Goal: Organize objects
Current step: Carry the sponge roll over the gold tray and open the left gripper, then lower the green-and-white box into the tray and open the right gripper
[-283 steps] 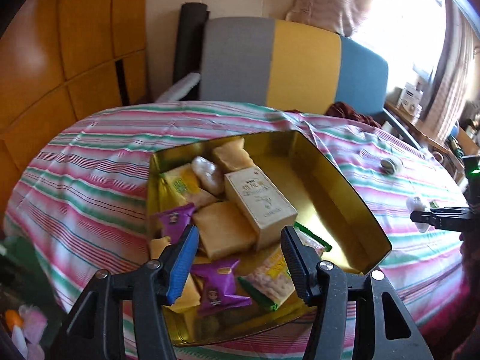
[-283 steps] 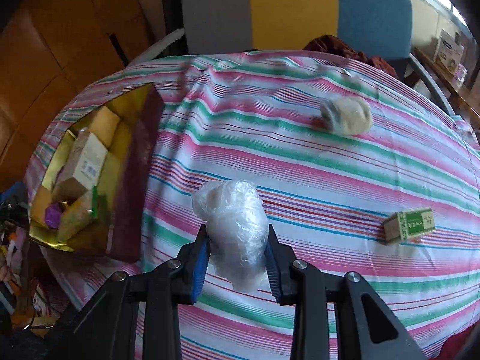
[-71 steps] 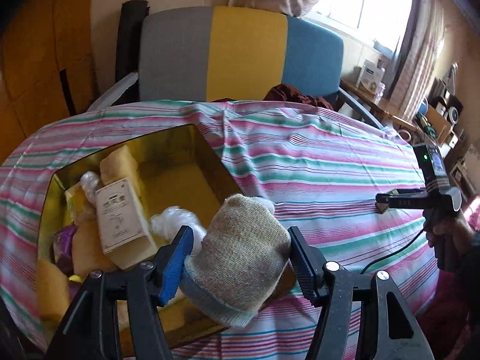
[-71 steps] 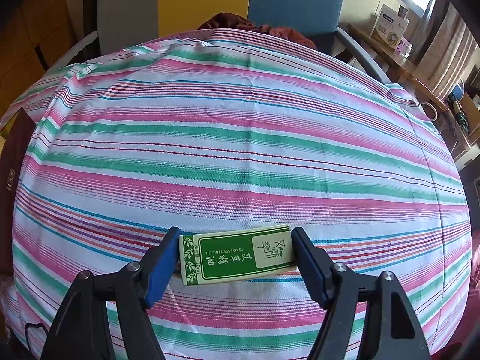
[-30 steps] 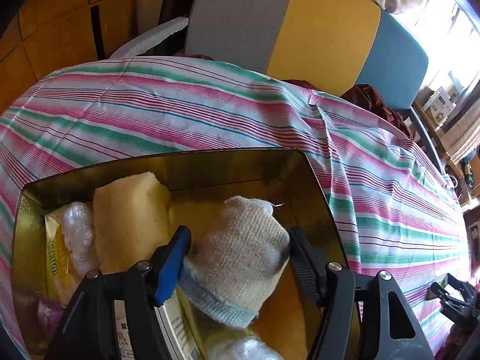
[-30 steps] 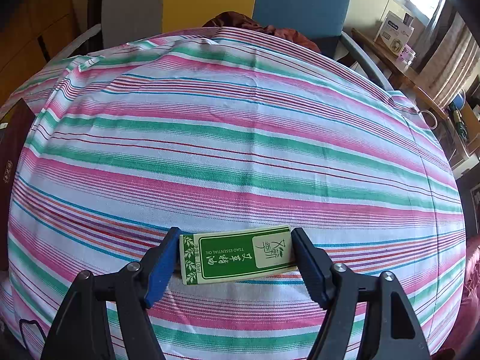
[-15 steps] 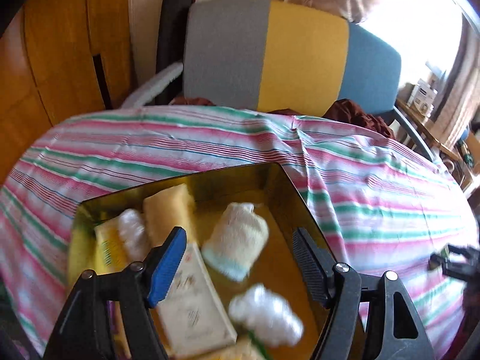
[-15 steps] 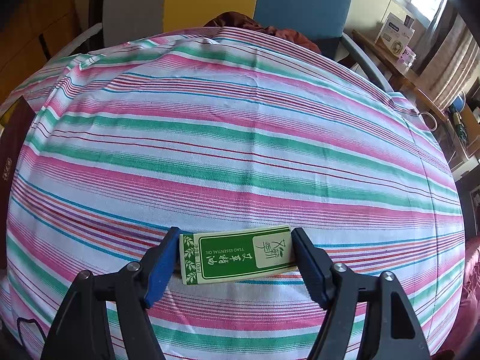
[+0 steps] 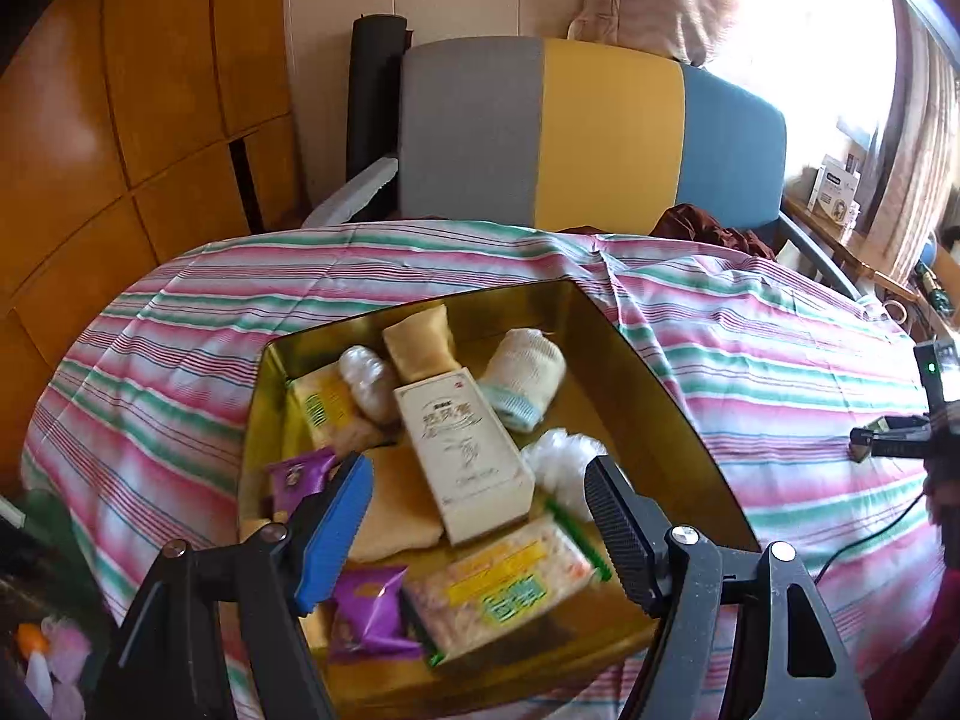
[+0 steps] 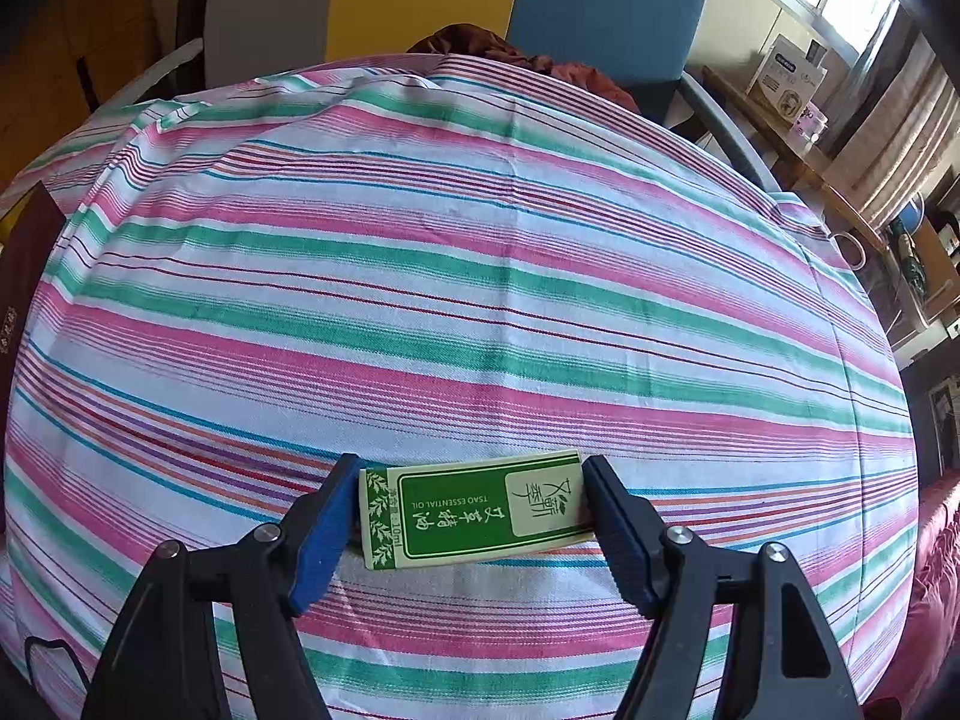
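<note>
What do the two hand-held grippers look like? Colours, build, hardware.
Both match: the left hand-held gripper and right hand-held gripper have black angular plastic frames with cut-outs and silver screws. Each has one blue ribbed finger pad and one black one.

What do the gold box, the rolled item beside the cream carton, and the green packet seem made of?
Gold box: probably metal, its shiny walls reflect light. Rolled item: knitted fabric, ribbed blue cuff. Green packet: printed card, crisp folded edges.

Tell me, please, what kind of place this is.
Probably a room in a home. A table under a striped tablecloth holds a gold tin of snacks, a tricolour upholstered chair stands behind it, and curtains hang at a sunny window.
</note>
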Available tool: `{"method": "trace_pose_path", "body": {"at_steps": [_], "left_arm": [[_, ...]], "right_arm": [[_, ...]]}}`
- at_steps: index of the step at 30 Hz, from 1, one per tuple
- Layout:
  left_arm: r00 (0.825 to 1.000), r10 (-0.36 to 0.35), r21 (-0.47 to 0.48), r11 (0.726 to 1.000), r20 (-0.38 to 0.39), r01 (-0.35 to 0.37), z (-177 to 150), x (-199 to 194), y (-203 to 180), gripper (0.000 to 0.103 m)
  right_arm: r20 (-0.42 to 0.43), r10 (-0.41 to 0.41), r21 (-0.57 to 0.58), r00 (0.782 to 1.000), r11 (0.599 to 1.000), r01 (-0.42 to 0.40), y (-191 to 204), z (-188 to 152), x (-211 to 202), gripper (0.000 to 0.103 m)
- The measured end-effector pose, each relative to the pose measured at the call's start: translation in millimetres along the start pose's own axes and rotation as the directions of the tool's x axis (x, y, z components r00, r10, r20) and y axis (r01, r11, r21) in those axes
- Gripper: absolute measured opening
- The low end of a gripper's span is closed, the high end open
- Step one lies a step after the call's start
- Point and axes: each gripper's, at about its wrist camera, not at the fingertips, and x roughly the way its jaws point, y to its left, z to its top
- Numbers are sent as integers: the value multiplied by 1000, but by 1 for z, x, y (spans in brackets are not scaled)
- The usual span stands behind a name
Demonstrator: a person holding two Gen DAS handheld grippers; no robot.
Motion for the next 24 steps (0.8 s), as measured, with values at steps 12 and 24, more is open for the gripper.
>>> {"method": "trace_pose_path", "body": {"at_steps": [12,24], "left_arm": [[1000,-11,-43,999,-2,11,-18,-4,19,74],[1000,22,-189,982,18,-18,-33,-21,81,74]], "right_arm": [[121,109,-134,987,987,-93,76,17,-69,74],[173,400,-472,900,836,-280,241,14,-152,74]]}}
